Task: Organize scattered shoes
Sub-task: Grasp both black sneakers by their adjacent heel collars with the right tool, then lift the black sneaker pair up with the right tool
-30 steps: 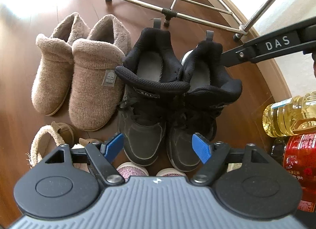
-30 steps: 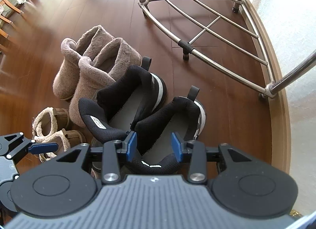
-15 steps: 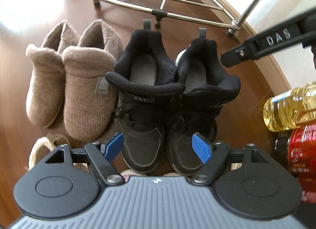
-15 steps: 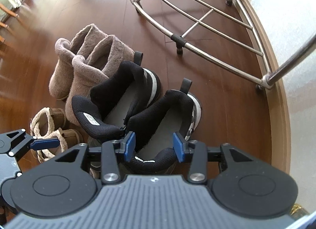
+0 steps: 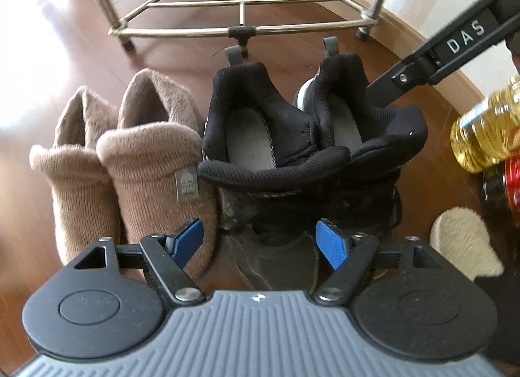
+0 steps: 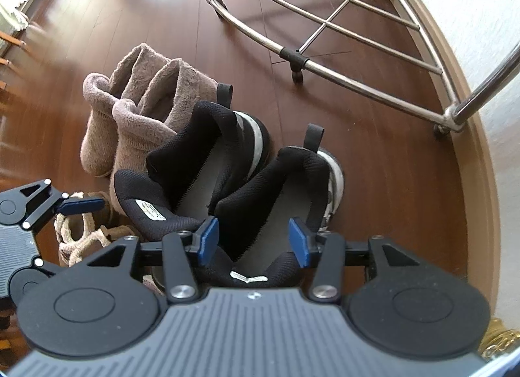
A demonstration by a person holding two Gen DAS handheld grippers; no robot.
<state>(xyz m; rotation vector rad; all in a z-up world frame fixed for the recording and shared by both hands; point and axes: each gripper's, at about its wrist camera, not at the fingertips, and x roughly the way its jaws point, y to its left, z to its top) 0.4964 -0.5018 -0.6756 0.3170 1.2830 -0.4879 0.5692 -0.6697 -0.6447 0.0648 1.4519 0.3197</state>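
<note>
A pair of black mesh high-top sneakers (image 5: 292,155) stands side by side on the dark brown wooden floor (image 6: 156,19), heels with their pull loops pointing toward a chrome tube rack base (image 5: 242,30). The two shoes touch along their inner sides, and their tongues are folded forward and down.

The left tool (image 5: 260,243) hangs just over the toe end of the left sneaker, its blue-padded fingers (image 5: 330,242) spread wide and gripping nothing; the toe lies in the gap between them. The right tool (image 6: 253,240) is over the tongue of the right sneaker (image 6: 286,201), its blue pads also apart and empty, with the folded tongue below and between them. In the left wrist view, part of the right tool's black frame, marked "DAS", reaches in from the upper right above that shoe's collar.

Touching the left sneaker's outer side is a pair of beige knitted fleece-lined slipper boots (image 5: 130,162), also lined up with heels toward the rack. Nearer the camera in the right wrist view, a pair of tan shoes with cream rope trim (image 6: 84,234) lies by the left tool. A cream fuzzy slipper (image 5: 461,247) sits right of the sneakers, beside a yellow cooking oil bottle (image 5: 484,129) and a red-labelled dark bottle (image 5: 512,178).
</note>
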